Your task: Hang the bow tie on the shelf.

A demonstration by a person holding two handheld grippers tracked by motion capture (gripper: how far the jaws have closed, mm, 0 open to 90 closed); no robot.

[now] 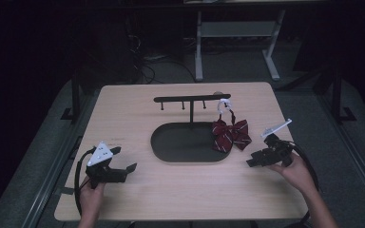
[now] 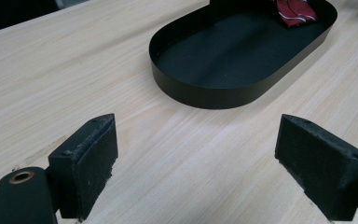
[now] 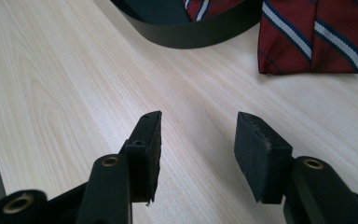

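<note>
On a pale wood-grain table [image 1: 138, 102] stands a matte black oval tray [image 1: 171, 142] with a low upright wall; a thin black post rises from its far side and carries a horizontal bar [image 1: 190, 99] with short pegs hanging below it. From the bar's right end a white strap loop [image 1: 224, 105] hangs, bearing a dark red bow tie [image 1: 231, 134] of woven cloth with white and navy diagonal stripes; the bow drapes across the tray's right rim, one wing inside the tray, the other lying on the table. Left gripper [image 1: 121, 161], held in a hand [image 1: 91, 195] near the table's front left, rests low over the bare wood, well apart from the tray; its two black, roughly textured rectangular pads [image 2: 324, 170] stand wide apart with nothing between them. Right gripper [image 1: 250, 161], held in the other hand [image 1: 294, 173] at the front right, lies near the bow without touching it; its pads [image 3: 260, 154] are parted by a moderate gap, narrower than the left's, and empty. A grey three-cornered plate [image 1: 100, 154] tops the left gripper.
</note>
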